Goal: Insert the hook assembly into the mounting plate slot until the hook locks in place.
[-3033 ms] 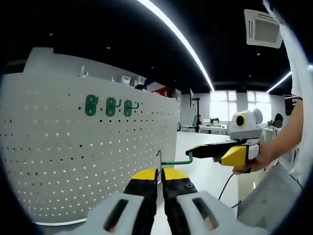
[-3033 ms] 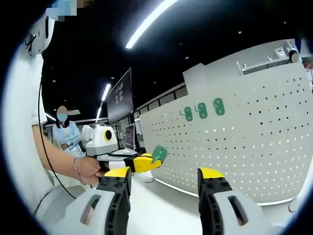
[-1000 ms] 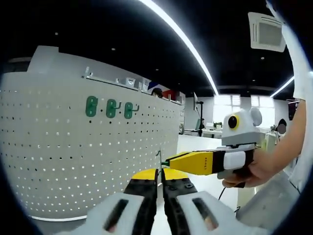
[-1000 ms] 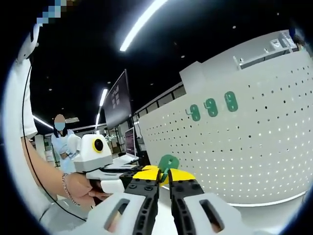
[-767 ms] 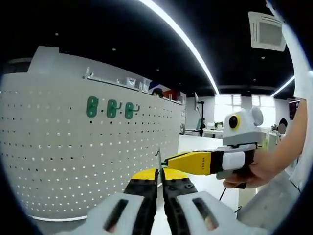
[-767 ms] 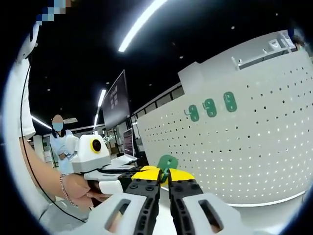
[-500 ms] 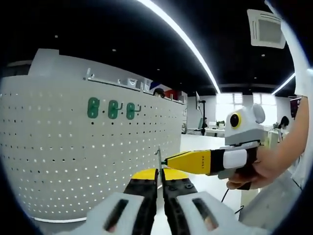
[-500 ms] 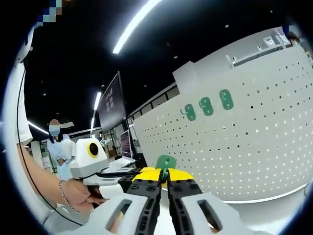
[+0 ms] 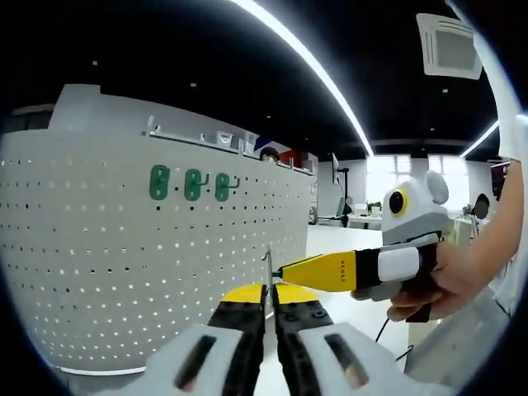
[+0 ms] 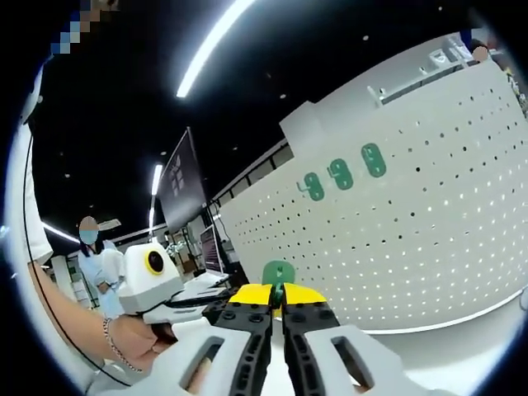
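Note:
A green hook assembly [image 9: 268, 266] stands edge-on between the jaws of my left gripper [image 9: 270, 290], which is shut on its plate. My right gripper [image 9: 285, 270] comes in from the right with its yellow jaws shut on the hook's wire end. In the right gripper view the green plate [image 10: 278, 272] rises just above my right gripper [image 10: 277, 295], and the left gripper [image 10: 216, 308] reaches in from the left, held by a hand. The white perforated mounting plate [image 9: 124, 264] curves across the left, some way beyond the hook. It bears three green hooks [image 9: 191, 183].
The perforated plate [image 10: 429, 239] stands on a white tabletop [image 10: 462, 346]. Three mounted green hooks [image 10: 340, 173] sit high on it. A person's hand [image 9: 437, 276] holds the right gripper. Another person [image 10: 92, 264] and a monitor [image 10: 181, 186] are behind at the left.
Three seconds ago my right gripper was open and off the hook; it has since shut on it. Over the last second both views drifted only slightly.

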`<action>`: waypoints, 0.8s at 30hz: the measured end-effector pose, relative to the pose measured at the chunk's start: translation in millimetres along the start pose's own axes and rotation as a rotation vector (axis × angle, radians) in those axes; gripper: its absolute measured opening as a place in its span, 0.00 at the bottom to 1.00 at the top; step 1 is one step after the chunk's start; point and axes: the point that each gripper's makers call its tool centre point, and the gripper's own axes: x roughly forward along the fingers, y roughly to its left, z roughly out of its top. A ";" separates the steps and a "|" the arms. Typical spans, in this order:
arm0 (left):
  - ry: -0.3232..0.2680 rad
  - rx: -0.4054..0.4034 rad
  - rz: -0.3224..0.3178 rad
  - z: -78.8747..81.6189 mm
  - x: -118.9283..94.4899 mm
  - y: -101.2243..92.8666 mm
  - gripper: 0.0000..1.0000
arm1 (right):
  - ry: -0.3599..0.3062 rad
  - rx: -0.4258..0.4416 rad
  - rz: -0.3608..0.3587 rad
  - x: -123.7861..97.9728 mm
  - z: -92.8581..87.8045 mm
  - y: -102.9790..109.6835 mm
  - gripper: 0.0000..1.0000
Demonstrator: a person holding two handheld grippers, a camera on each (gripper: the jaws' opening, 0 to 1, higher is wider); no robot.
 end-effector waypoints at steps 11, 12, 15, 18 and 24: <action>0.033 0.023 -0.006 -8.2 2.2 -1.5 0.25 | 0.006 -0.011 0.015 0.5 -0.4 3.8 0.00; 0.038 0.018 -0.006 -9.0 2.3 -1.5 0.28 | 0.006 -0.012 0.017 0.6 0.2 4.7 0.00; 0.046 0.016 -0.006 -11.0 4.0 -1.7 0.44 | 0.004 -0.006 0.022 0.8 0.6 5.7 0.00; 0.071 0.015 -0.001 -17.4 4.7 -0.2 0.56 | 0.002 -0.006 0.026 1.0 0.7 6.2 0.00; 0.076 0.007 0.020 -19.3 4.0 3.2 0.73 | 0.000 -0.006 0.023 0.6 1.3 5.8 0.00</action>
